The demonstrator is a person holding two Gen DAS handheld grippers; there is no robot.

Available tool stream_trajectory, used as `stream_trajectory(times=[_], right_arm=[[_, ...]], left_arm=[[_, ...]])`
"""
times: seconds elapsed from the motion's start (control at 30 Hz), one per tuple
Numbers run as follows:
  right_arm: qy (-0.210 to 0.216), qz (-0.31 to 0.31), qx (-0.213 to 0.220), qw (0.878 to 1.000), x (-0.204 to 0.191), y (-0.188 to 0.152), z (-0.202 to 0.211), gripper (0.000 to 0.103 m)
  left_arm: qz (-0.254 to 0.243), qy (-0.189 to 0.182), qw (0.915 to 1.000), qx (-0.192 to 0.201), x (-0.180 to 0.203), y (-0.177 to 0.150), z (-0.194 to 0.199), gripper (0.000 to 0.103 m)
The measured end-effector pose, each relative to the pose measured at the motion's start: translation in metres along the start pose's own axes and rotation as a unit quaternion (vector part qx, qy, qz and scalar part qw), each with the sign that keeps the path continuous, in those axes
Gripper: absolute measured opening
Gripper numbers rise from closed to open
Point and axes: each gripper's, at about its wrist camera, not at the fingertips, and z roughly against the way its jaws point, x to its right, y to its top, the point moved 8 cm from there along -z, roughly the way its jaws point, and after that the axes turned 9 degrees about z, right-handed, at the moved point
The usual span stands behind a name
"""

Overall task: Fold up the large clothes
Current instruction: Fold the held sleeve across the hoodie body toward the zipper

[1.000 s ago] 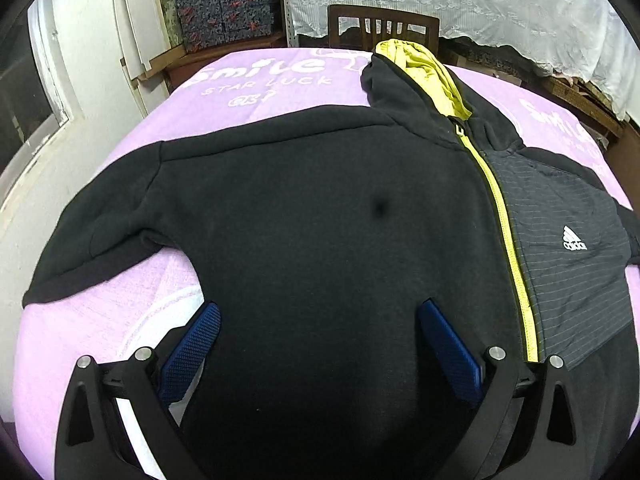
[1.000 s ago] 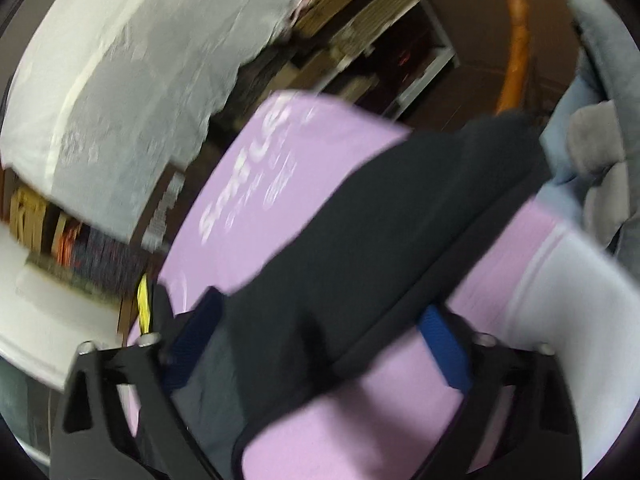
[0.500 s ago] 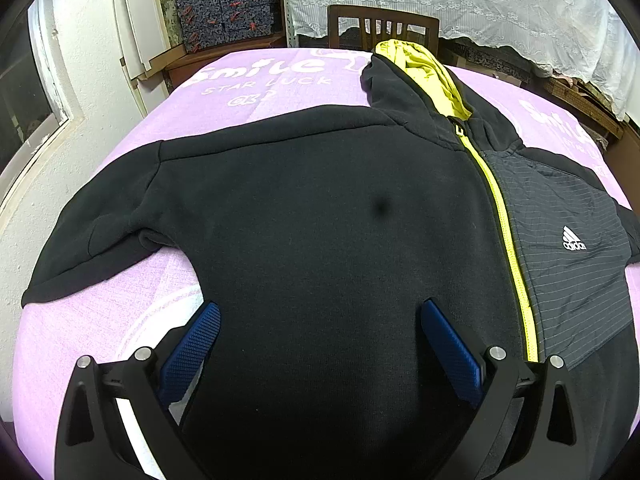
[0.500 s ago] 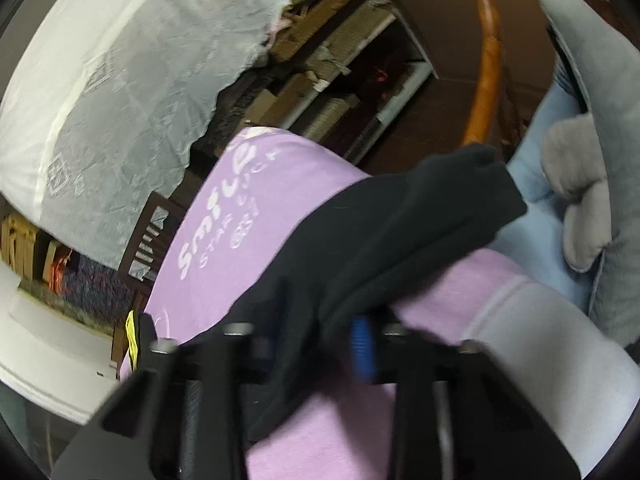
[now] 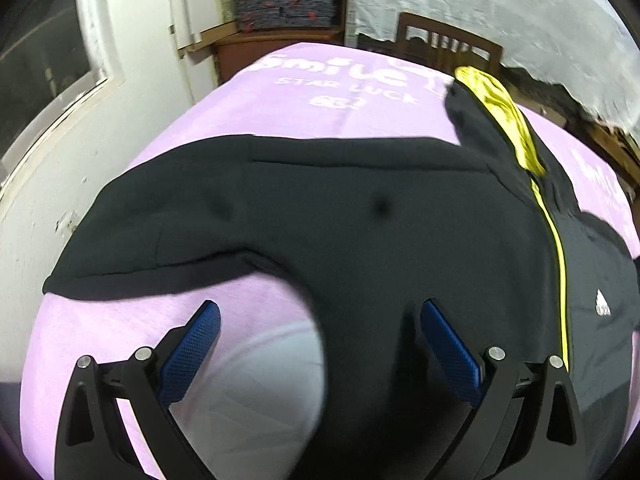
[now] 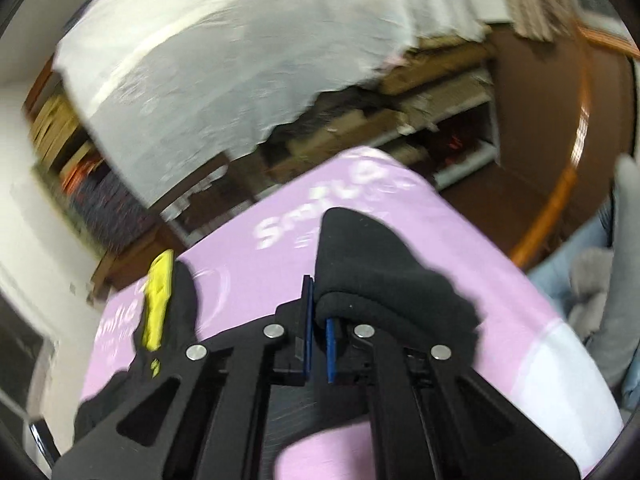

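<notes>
A black hooded jacket (image 5: 360, 216) with a yellow zip and yellow hood lining lies spread face up on a purple blanket (image 5: 320, 88). Its left sleeve (image 5: 132, 256) stretches out to the left. My left gripper (image 5: 320, 340) is open just above the jacket's lower left edge, holding nothing. My right gripper (image 6: 318, 320) is shut on the jacket's right sleeve (image 6: 380, 272) and holds it lifted off the blanket (image 6: 280, 232). The yellow hood (image 6: 158, 300) shows at the left of the right wrist view.
A white wall and window frame (image 5: 60, 112) run along the bed's left side. A wooden chair (image 5: 448, 48) and a white lace curtain (image 5: 500, 8) stand behind the bed. Shelves with clutter (image 6: 420, 120) and grey and blue cloth (image 6: 600, 280) lie to the right.
My right gripper closed on the right sleeve and lifted it, swinging toward the jacket body. My left gripper shifted left toward the jacket's left edge, still open.
</notes>
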Motion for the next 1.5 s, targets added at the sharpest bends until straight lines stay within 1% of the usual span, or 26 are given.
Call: stream_trajectory(times=[0.03,0.1,0.17,0.3,0.33,0.43,0.5,0.6,0.67,0.7,0.73,0.77,0.8,0.83,0.9,0.97,1.03,1.1,1.13,1.17,1.2,1.23,1.3,1.37,1.43,1.5], right_arm=[[0.009,0.017,-0.003,1.000,-0.021,-0.002,0.000,0.005],[0.025,0.037,-0.012,0.999,-0.051,-0.007,-0.001,0.005],[0.038,0.064,-0.025,0.997,-0.088,-0.018,-0.004,0.005],[0.058,0.112,-0.044,0.991,-0.144,-0.043,-0.009,0.006],[0.067,0.125,-0.054,0.989,-0.162,-0.055,-0.012,0.007],[0.083,0.151,-0.085,0.981,-0.196,-0.087,-0.024,0.007],[0.091,0.163,-0.110,0.976,-0.209,-0.109,-0.033,0.008],[0.100,0.184,-0.166,0.964,-0.222,-0.153,-0.054,0.009],[0.095,0.189,-0.191,0.959,-0.223,-0.169,-0.064,0.013],[0.095,0.193,-0.185,0.959,-0.223,-0.172,-0.064,0.014],[0.100,0.197,-0.188,0.957,-0.222,-0.173,-0.062,0.020],[0.106,0.198,-0.195,0.955,-0.223,-0.174,-0.060,0.022],[0.117,0.192,-0.208,0.952,-0.222,-0.175,-0.055,0.032],[0.130,0.185,-0.216,0.950,-0.219,-0.174,-0.049,0.041],[0.155,0.175,-0.222,0.946,-0.212,-0.171,-0.030,0.047],[0.176,0.174,-0.207,0.947,-0.200,-0.164,0.000,0.050],[0.181,0.165,-0.178,0.953,-0.182,-0.151,0.024,0.051],[0.172,0.147,-0.146,0.963,-0.156,-0.137,0.040,0.051],[0.153,0.131,-0.125,0.972,-0.134,-0.125,0.047,0.051],[0.143,0.122,-0.116,0.975,-0.126,-0.117,0.046,0.051],[0.134,0.109,-0.110,0.979,-0.113,-0.110,0.046,0.047],[0.130,0.090,-0.109,0.981,-0.099,-0.103,0.043,0.038],[0.132,0.060,-0.112,0.983,-0.082,-0.096,0.034,0.029],[0.126,0.038,-0.114,0.985,-0.067,-0.092,0.022,0.024],[0.123,0.026,-0.119,0.985,-0.061,-0.089,0.006,0.020],[0.125,0.024,-0.125,0.984,-0.063,-0.087,-0.012,0.020]], left_arm=[[0.003,0.001,1.0000,-0.001,-0.002,0.002,-0.001,0.100],[0.007,0.003,1.0000,-0.002,-0.005,0.006,-0.003,0.100],[0.010,0.004,0.9999,-0.002,-0.006,0.005,-0.002,0.100],[0.018,-0.002,0.9998,0.001,-0.009,0.007,0.001,0.100],[0.019,-0.002,0.9998,0.001,-0.009,0.008,0.001,0.100],[0.018,0.000,0.9998,0.002,-0.008,0.008,0.001,0.100],[0.019,0.001,0.9998,0.001,-0.009,0.007,0.000,0.100],[0.019,0.001,0.9998,-0.001,-0.010,0.006,0.000,0.100],[0.017,0.001,0.9999,-0.001,-0.010,0.006,0.000,0.100],[0.015,0.001,0.9999,0.000,-0.010,0.006,0.000,0.100],[0.013,0.002,0.9999,0.002,-0.010,0.006,0.001,0.100],[0.010,0.003,0.9999,0.005,-0.008,0.006,0.002,0.100],[0.006,0.005,0.9999,0.009,-0.007,0.005,0.003,0.100],[0.001,0.009,0.9999,0.015,-0.007,0.006,0.005,0.100],[-0.015,0.019,0.9992,0.033,-0.002,0.005,0.011,0.100],[-0.037,0.023,0.9978,0.051,0.006,0.004,0.020,0.100],[-0.070,0.012,0.9952,0.067,0.022,-0.002,0.035,0.100],[-0.111,-0.009,0.9901,0.086,0.047,-0.012,0.052,0.100],[-0.128,-0.018,0.9878,0.087,0.060,-0.017,0.057,0.100],[-0.144,-0.028,0.9856,0.085,0.073,-0.022,0.061,0.100],[-0.174,-0.043,0.9807,0.078,0.094,-0.029,0.066,0.100],[-0.196,-0.048,0.9764,0.078,0.110,-0.034,0.069,0.100],[-0.238,-0.041,0.9656,0.095,0.143,-0.041,0.075,0.100],[-0.276,-0.051,0.9541,0.105,0.176,-0.049,0.077,0.100],[-0.302,-0.057,0.9457,0.106,0.199,-0.057,0.071,0.100],[-0.325,-0.048,0.9382,0.108,0.220,-0.062,0.059,0.100]])
